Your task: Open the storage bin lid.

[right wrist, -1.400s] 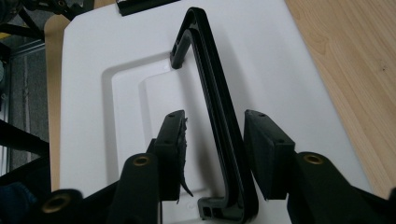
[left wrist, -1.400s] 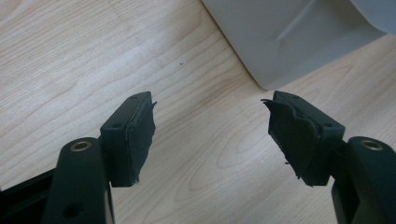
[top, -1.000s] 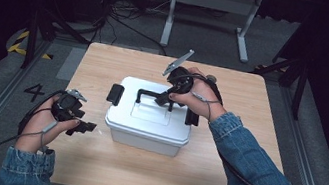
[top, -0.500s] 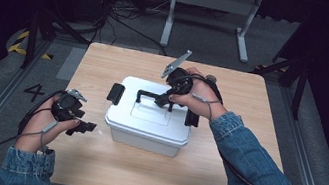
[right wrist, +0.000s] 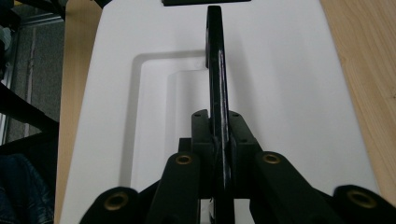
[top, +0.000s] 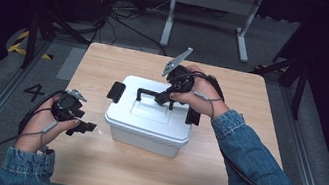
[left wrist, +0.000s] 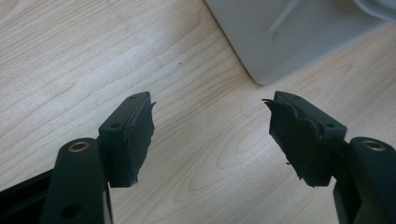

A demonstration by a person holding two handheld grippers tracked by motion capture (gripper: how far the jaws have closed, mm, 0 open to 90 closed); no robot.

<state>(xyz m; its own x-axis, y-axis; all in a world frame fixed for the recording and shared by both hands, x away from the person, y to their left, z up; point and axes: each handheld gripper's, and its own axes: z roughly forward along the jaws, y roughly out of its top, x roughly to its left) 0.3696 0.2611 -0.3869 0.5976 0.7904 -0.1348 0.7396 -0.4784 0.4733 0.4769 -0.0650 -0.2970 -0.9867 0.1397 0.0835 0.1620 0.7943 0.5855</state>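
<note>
A white plastic box with a lid stands in the middle of the wooden table. Its thin black carry handle stands upright over the lid. My right gripper is shut on that handle near its right end. In the right gripper view the handle runs straight out from between the closed pads of the right gripper, above the lid. My left gripper hovers low over the table just left of the box. Its jaws stand open with nothing between them, as the left gripper view shows, and the box corner lies ahead.
Black latches sit on the box's left end and right end. A grey metal stand and cables lie on the floor beyond the table. Bare wood stretches in front of the box and along the far edge.
</note>
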